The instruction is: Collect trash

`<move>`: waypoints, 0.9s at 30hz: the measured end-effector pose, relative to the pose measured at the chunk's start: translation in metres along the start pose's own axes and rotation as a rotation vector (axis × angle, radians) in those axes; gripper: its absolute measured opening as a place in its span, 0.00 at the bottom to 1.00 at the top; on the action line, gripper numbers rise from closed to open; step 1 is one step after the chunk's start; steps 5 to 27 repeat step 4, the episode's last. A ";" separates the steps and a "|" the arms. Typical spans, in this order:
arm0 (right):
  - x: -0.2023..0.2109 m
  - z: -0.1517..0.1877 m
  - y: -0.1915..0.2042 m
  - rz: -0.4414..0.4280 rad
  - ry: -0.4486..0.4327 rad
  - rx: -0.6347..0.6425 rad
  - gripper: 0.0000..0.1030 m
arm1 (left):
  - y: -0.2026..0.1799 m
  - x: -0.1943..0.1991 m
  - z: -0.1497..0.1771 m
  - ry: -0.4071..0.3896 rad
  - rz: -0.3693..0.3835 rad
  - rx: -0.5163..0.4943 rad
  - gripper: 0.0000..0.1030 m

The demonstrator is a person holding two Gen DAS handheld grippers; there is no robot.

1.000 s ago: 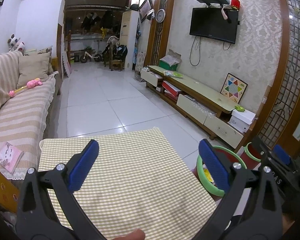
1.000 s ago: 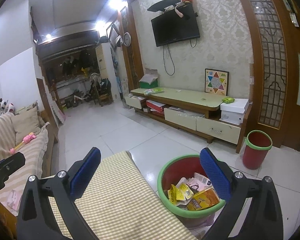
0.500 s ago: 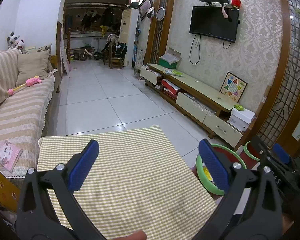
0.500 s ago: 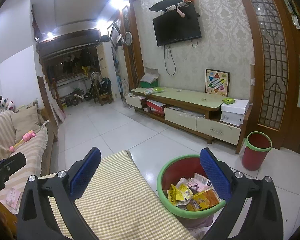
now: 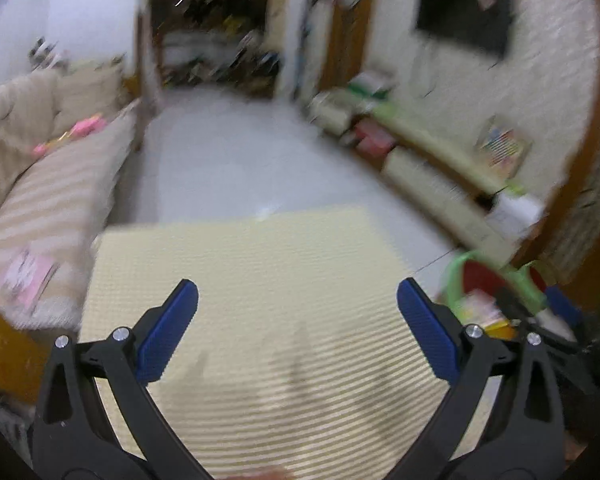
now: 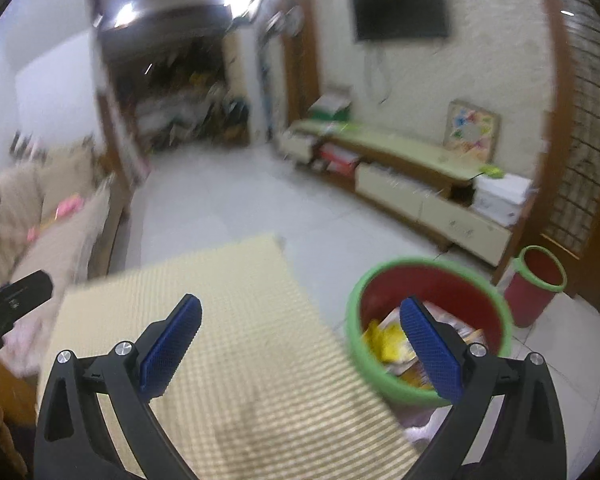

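**Both claws spread and empty above the checked tabletop**

The left claw point(image 5: 298, 330) hangs over the yellow-checked tabletop point(image 5: 236, 264), its blue pads wide apart with nothing between them. The right claw point(image 6: 300, 344) is likewise spread and empty, at the tabletop's right edge. Just beside that edge, on the tiled floor, stands the red bin with a green rim point(image 6: 432, 268); the trash point(image 6: 388, 344), yellow and orange wrappers, lies inside it. A smaller red bin point(image 6: 534, 284) stands well apart by the wooden screen. Both views are blurred, and no writing or brand can be read on the wrappers or elsewhere. A wall television point(image 6: 400, 8) hangs above the low cabinet point(image 6: 428, 196).
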State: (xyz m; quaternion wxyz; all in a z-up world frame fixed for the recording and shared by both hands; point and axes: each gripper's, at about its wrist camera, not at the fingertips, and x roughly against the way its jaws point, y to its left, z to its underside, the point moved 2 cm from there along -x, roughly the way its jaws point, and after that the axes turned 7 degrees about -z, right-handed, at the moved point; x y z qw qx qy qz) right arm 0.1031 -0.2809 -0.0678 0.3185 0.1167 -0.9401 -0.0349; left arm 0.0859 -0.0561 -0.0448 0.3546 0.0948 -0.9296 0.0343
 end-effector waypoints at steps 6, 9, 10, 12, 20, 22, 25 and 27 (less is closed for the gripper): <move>-0.059 0.032 0.031 -0.069 0.113 0.138 0.93 | 0.040 -0.066 0.050 0.160 -0.138 0.041 0.95; -0.059 0.032 0.031 -0.069 0.113 0.138 0.93 | 0.040 -0.066 0.050 0.160 -0.138 0.041 0.95; -0.059 0.032 0.031 -0.069 0.113 0.138 0.93 | 0.040 -0.066 0.050 0.160 -0.138 0.041 0.95; -0.059 0.032 0.031 -0.069 0.113 0.138 0.93 | 0.040 -0.066 0.050 0.160 -0.138 0.041 0.95; -0.059 0.032 0.031 -0.069 0.113 0.138 0.93 | 0.040 -0.066 0.050 0.160 -0.138 0.041 0.95; -0.059 0.032 0.031 -0.069 0.113 0.138 0.93 | 0.040 -0.066 0.050 0.160 -0.138 0.041 0.95; -0.059 0.032 0.031 -0.069 0.113 0.138 0.93 | 0.040 -0.066 0.050 0.160 -0.138 0.041 0.95; -0.059 0.032 0.031 -0.069 0.113 0.138 0.93 | 0.040 -0.066 0.050 0.160 -0.138 0.041 0.95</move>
